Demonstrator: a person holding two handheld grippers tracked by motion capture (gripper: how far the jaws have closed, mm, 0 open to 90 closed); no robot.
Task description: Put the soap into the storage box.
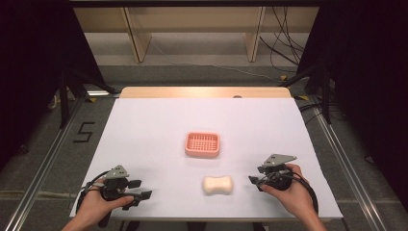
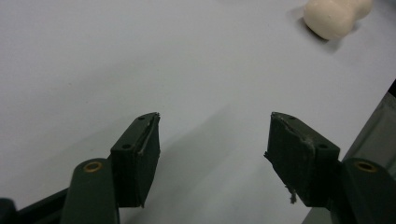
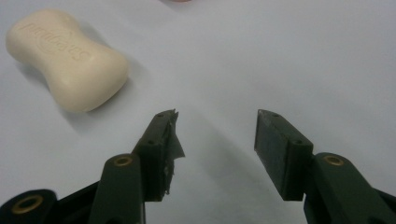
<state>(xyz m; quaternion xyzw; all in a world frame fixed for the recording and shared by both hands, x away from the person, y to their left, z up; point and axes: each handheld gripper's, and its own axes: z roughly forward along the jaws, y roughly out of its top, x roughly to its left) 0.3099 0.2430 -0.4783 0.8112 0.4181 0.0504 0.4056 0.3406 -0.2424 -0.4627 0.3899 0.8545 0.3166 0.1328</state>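
The cream soap bar lies flat on the white tabletop, just in front of the pink soap dish and apart from it. The right gripper rests near the soap's right, jaws parted and empty; the left gripper, also released, sits well apart at the left.

The high view looks forward and down from above the person's side, taking in the whole white-covered table and the grey floor around it. The left gripper view rides low and close to that white surface, looking along its own black jaws toward the cream, waisted bar of soap at its upper right. The right gripper view sits nearer the same soap, with what is probably the pink slotted plastic soap dish cut off at its top edge.
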